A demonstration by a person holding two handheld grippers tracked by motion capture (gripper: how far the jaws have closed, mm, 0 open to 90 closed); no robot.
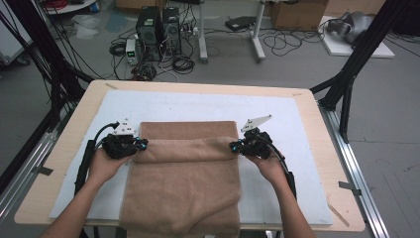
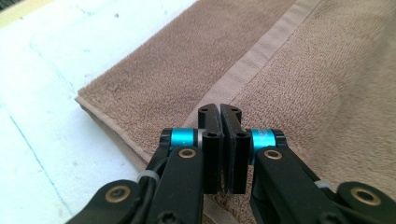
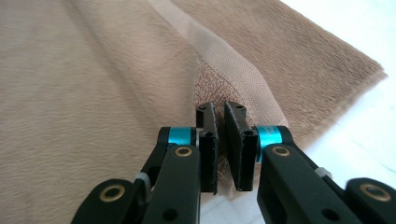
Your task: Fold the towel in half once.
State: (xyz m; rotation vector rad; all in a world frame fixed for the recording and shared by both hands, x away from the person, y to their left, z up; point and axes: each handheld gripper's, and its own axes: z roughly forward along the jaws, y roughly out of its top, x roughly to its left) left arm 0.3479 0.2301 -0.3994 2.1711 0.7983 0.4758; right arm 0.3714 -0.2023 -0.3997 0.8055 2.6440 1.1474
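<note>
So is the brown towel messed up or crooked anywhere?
Not really. The brown towel lies fairly square on the white mat, its near end hanging over the table edge. The ridge across it is a fold that the left gripper and right gripper pinch at each side.

plain tan towel (image 1: 183, 173), white mat (image 1: 287, 124)

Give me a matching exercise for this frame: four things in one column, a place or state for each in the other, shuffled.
Things:
1. left gripper
2. right gripper
3. brown towel
4. white mat

Places or states:
A. lies under the towel, covering the tabletop
B. shut on the towel's right edge
C. hangs over the table's near edge
D. shut on the towel's left edge

Pairs: 1-D, 2-B, 3-C, 4-A
</note>
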